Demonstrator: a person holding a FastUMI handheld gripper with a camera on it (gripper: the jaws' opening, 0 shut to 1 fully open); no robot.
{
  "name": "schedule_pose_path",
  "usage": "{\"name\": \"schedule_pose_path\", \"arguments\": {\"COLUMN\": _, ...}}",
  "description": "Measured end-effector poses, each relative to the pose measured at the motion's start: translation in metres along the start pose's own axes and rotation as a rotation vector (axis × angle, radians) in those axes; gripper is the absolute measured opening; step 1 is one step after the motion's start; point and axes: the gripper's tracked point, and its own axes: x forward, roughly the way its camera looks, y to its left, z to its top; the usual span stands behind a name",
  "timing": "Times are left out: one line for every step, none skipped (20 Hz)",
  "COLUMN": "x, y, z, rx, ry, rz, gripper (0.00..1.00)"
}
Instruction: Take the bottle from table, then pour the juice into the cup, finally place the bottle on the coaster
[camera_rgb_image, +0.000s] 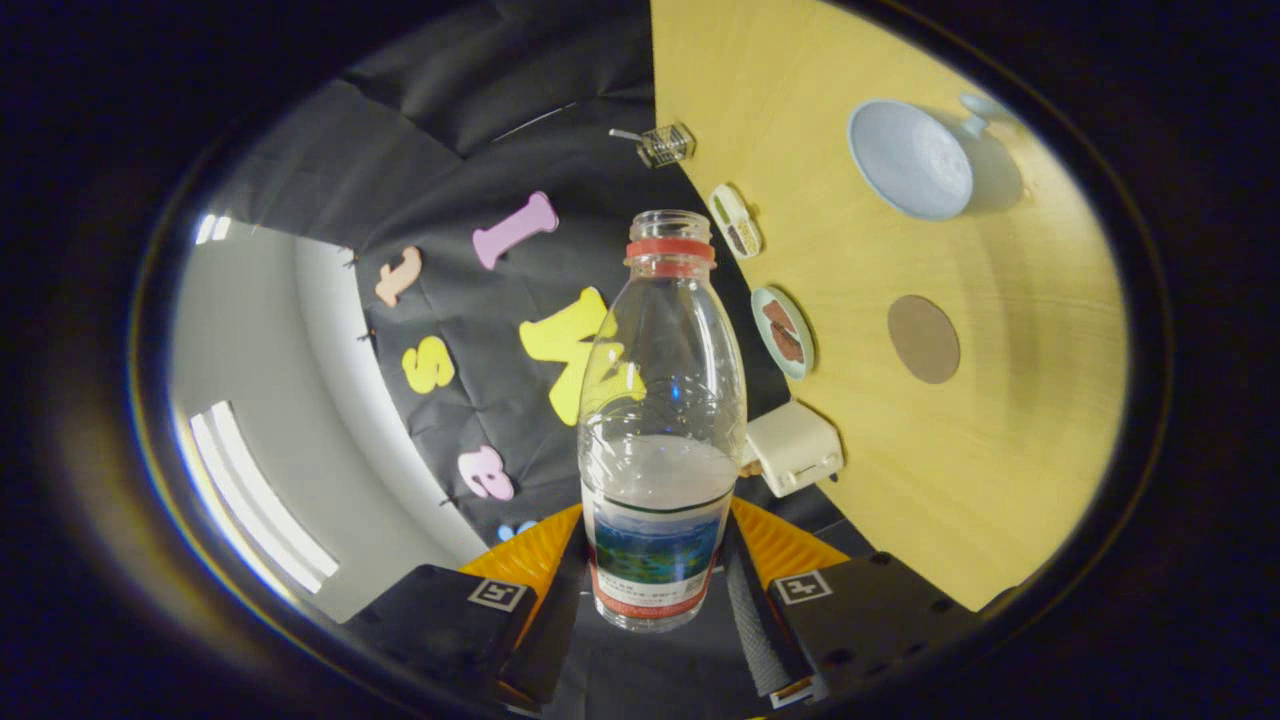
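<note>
My gripper (652, 590) is shut on a clear plastic bottle (660, 400), both fingers pressing its labelled lower part. The bottle is uncapped, has a red neck ring and holds a little cloudy liquid near the label. The view is rolled, so the wooden table (1000, 480) stands to the right of the bottle. On it a pale blue cup (912, 158) with a handle lies well beyond the fingers, its open mouth facing me. A round brown coaster (923, 338) sits on the table nearer than the cup, right of the bottle.
Along the table's far edge stand a white boxy appliance (795, 447), a small plate with brown pieces (783, 332), a small tray of snacks (736, 221) and a wire basket (664, 145). Black cloth wall lies behind the bottle.
</note>
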Motion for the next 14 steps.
{"name": "schedule_pose_path", "arguments": {"x": 0.000, "y": -0.006, "z": 0.003, "rx": -0.055, "ry": 0.001, "rz": -0.013, "gripper": 0.74}}
{"name": "schedule_pose_path", "arguments": {"x": -0.004, "y": -0.007, "z": 0.002, "rx": -0.092, "ry": 0.007, "rz": -0.013, "gripper": 0.74}}
{"name": "schedule_pose_path", "arguments": {"x": -0.006, "y": -0.006, "z": 0.000, "rx": -0.123, "ry": 0.011, "rz": -0.010, "gripper": 0.74}}
{"name": "schedule_pose_path", "arguments": {"x": -0.008, "y": -0.004, "z": -0.003, "rx": -0.168, "ry": 0.021, "rz": -0.002, "gripper": 0.74}}
{"name": "schedule_pose_path", "arguments": {"x": -0.007, "y": -0.006, "z": -0.007, "rx": -0.234, "ry": 0.036, "rz": -0.008, "gripper": 0.74}}
{"name": "schedule_pose_path", "arguments": {"x": -0.008, "y": -0.010, "z": -0.010, "rx": -0.304, "ry": 0.053, "rz": -0.020, "gripper": 0.75}}
{"name": "schedule_pose_path", "arguments": {"x": -0.010, "y": -0.012, "z": -0.015, "rx": -0.365, "ry": 0.069, "rz": -0.029, "gripper": 0.75}}
{"name": "schedule_pose_path", "arguments": {"x": -0.009, "y": -0.014, "z": -0.018, "rx": -0.422, "ry": 0.083, "rz": -0.042, "gripper": 0.75}}
{"name": "schedule_pose_path", "arguments": {"x": -0.008, "y": -0.015, "z": -0.019, "rx": -0.478, "ry": 0.089, "rz": -0.046, "gripper": 0.75}}
{"name": "schedule_pose_path", "arguments": {"x": -0.010, "y": -0.017, "z": -0.022, "rx": -0.532, "ry": 0.098, "rz": -0.051, "gripper": 0.75}}
{"name": "schedule_pose_path", "arguments": {"x": -0.013, "y": -0.018, "z": -0.024, "rx": -0.582, "ry": 0.107, "rz": -0.052, "gripper": 0.75}}
{"name": "schedule_pose_path", "arguments": {"x": -0.018, "y": -0.019, "z": -0.026, "rx": -0.627, "ry": 0.112, "rz": -0.052, "gripper": 0.75}}
{"name": "schedule_pose_path", "arguments": {"x": -0.024, "y": -0.020, "z": -0.029, "rx": -0.671, "ry": 0.116, "rz": -0.055, "gripper": 0.75}}
{"name": "schedule_pose_path", "arguments": {"x": -0.030, "y": -0.021, "z": -0.032, "rx": -0.714, "ry": 0.118, "rz": -0.058, "gripper": 0.75}}
